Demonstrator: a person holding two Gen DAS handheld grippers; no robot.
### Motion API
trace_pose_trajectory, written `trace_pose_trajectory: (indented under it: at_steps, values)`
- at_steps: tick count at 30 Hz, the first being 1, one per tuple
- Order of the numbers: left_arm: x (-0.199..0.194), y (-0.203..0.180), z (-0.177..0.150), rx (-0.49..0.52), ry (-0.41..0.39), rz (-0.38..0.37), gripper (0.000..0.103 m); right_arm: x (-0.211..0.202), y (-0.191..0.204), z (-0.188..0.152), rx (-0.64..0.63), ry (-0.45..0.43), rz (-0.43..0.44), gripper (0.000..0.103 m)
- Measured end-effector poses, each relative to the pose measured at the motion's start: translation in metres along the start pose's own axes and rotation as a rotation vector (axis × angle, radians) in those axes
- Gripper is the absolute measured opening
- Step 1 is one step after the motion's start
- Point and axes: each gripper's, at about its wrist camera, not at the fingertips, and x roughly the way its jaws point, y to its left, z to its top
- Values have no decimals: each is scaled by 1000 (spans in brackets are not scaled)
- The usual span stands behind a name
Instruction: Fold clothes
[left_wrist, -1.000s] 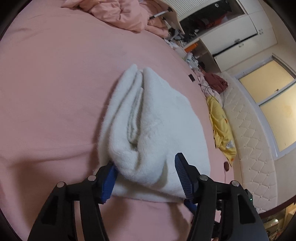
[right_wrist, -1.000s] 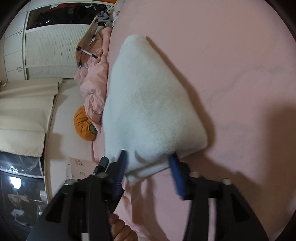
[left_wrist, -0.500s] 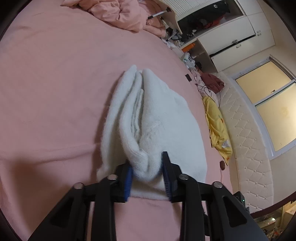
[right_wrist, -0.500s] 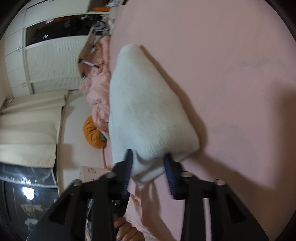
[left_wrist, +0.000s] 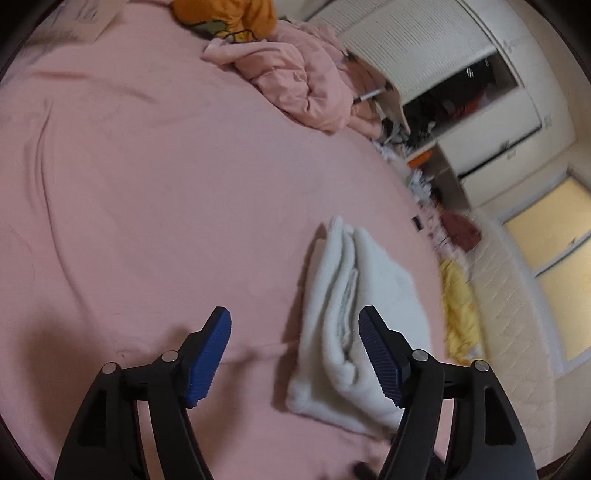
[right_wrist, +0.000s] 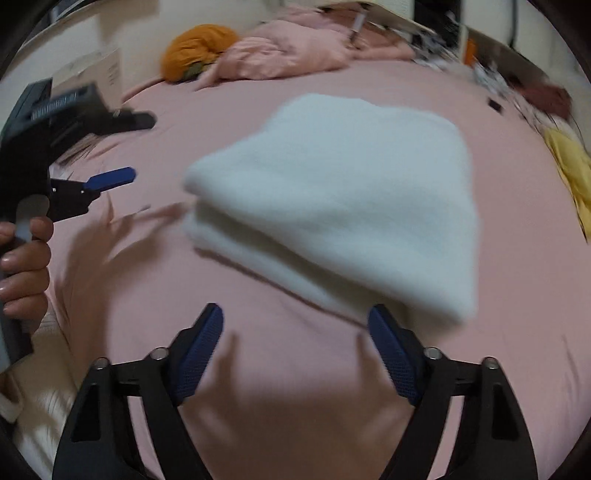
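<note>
Pink bed sheet (left_wrist: 166, 192), fluffy white folded garment (right_wrist: 343, 199) lying free.

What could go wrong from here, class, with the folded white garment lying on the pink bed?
1. The right hand-held gripper hangs open beside the folded white garment; a careless sweep could snag its layered edge.
2. The garment lies near the bed edge and may slide off.

Pink bed (left_wrist: 155, 192) with folded white towel (left_wrist: 354, 314), crumpled pink blanket (left_wrist: 306, 85), orange cushion (left_wrist: 229, 13).
</note>
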Motion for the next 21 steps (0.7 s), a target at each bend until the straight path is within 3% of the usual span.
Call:
trace_pose_trajectory:
  at_steps: [2,4,7,9,14,21]
  values:
    - [3,4,1,-25,16,-22,71,14,2,6,34,2,23,58]
    - [8,-2,0,-15,23,-24,71,29,-6,10,115,-6,19,51]
    - [12,-7,0,4,27,-20,71,47,-21,3,246,-17,49,48]
    - [14,-8,2,5,31,-19,71,50,-10,8,171,11,10,48]
    - [12,-5,5,-14,29,-35,71,25,16,26,73,-62,-34,48]
    - [11,-6,6,-10,18,-26,71,59,18,32,167,2,-99,48]
